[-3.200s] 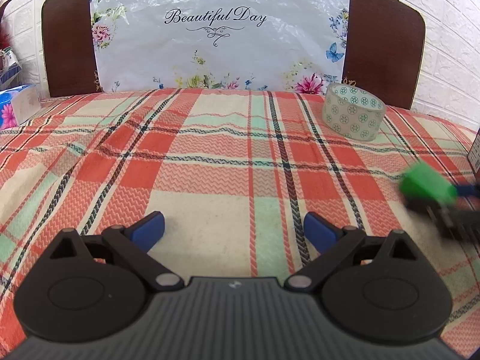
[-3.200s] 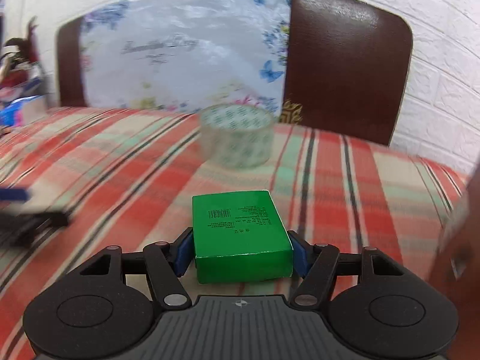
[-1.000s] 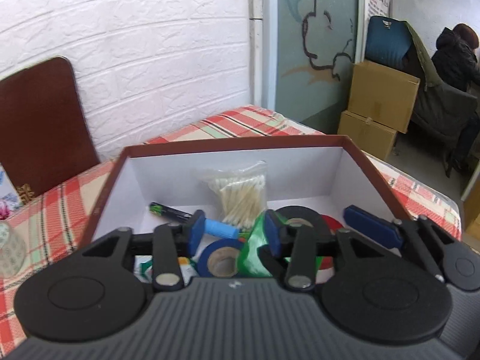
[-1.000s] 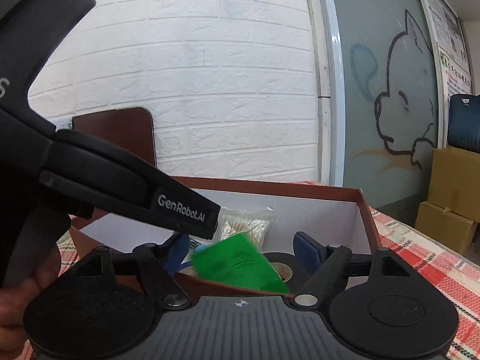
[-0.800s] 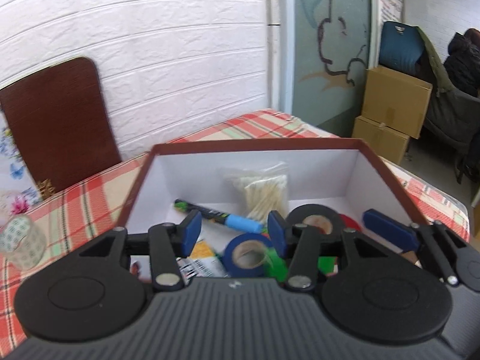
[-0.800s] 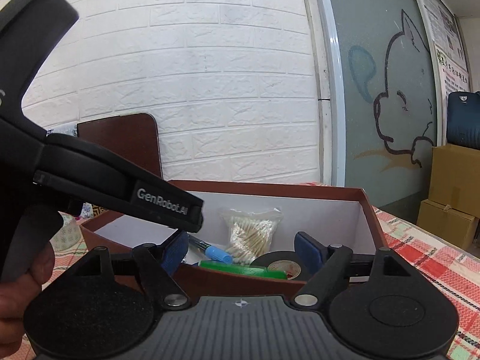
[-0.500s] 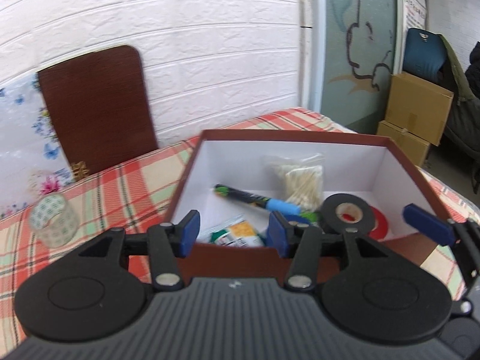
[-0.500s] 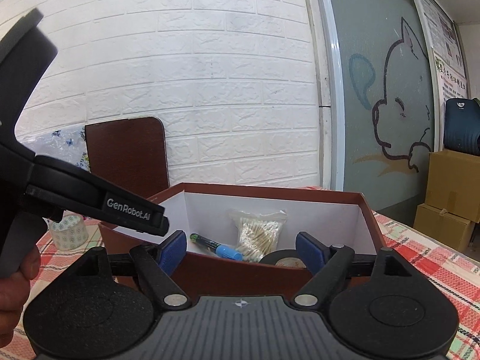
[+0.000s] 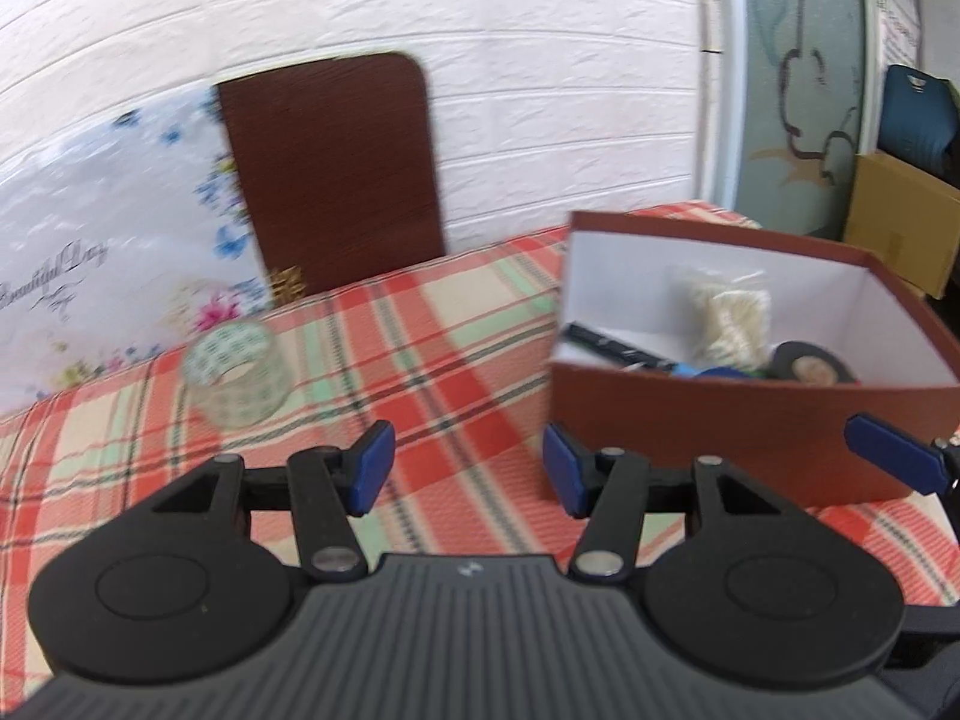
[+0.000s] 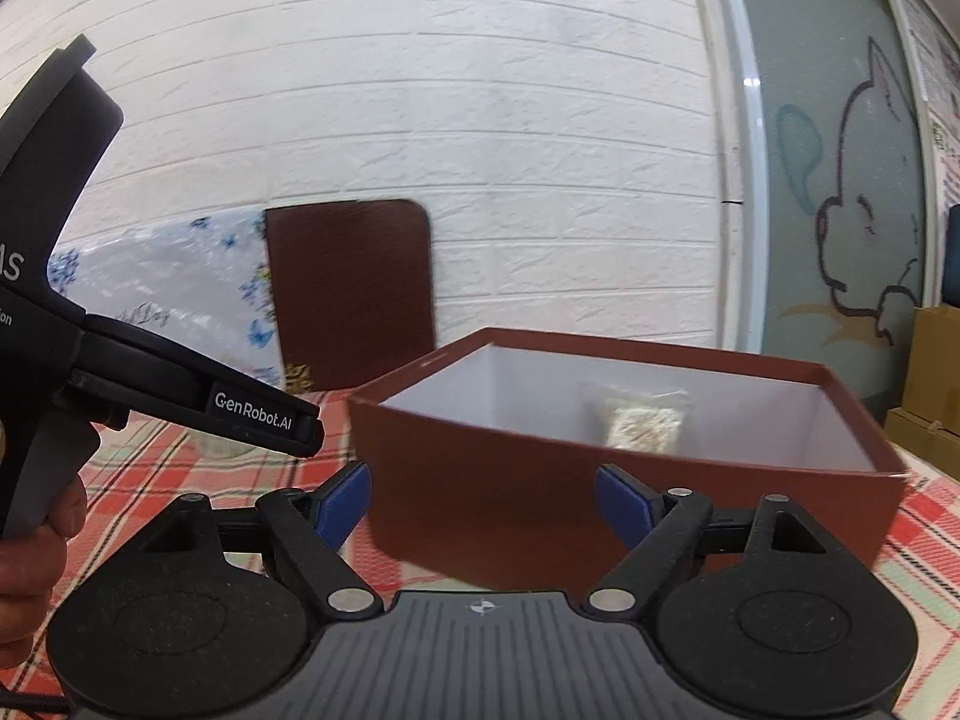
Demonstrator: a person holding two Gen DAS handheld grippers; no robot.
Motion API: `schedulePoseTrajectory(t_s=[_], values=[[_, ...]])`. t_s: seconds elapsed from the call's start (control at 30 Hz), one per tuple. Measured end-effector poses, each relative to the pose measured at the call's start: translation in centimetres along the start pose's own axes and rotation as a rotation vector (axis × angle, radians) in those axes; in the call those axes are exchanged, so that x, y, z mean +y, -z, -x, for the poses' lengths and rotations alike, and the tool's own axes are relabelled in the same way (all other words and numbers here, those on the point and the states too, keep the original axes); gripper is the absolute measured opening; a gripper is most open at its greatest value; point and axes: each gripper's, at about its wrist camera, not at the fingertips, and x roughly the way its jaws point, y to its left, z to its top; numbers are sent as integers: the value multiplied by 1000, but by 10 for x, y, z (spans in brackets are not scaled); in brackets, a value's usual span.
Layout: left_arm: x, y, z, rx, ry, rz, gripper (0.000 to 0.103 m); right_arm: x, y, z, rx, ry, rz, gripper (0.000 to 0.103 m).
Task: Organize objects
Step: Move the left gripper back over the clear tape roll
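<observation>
A brown box (image 9: 744, 420) with a white inside stands on the plaid table at the right; it also shows in the right wrist view (image 10: 540, 480). It holds a bag of cotton swabs (image 9: 729, 318), a pen (image 9: 618, 354) and tape rolls (image 9: 804, 363). A patterned clear tape roll (image 9: 235, 373) stands on the cloth to the left. My left gripper (image 9: 468, 474) is open and empty, between the tape roll and the box. My right gripper (image 10: 483, 501) is open and empty in front of the box's near wall. The left tool's body (image 10: 120, 372) shows at the left of the right wrist view.
A brown board (image 9: 330, 168) and a flowered plastic sheet (image 9: 108, 252) lean on the white brick wall behind the table. Cardboard boxes (image 9: 900, 210) and a blue chair stand off to the right beyond the table.
The green box left my right gripper and dropped into the brown box. Both grippers pulled back from the box; the left one swung left, so the clear tape roll came into view, and opened wider.
</observation>
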Motion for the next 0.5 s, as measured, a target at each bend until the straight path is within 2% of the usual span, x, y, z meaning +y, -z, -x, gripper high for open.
schedulePoseTrajectory(t_s=[0.5], values=[[100, 49, -17, 105, -166, 160, 57, 66, 7, -32, 143, -175, 31, 82]])
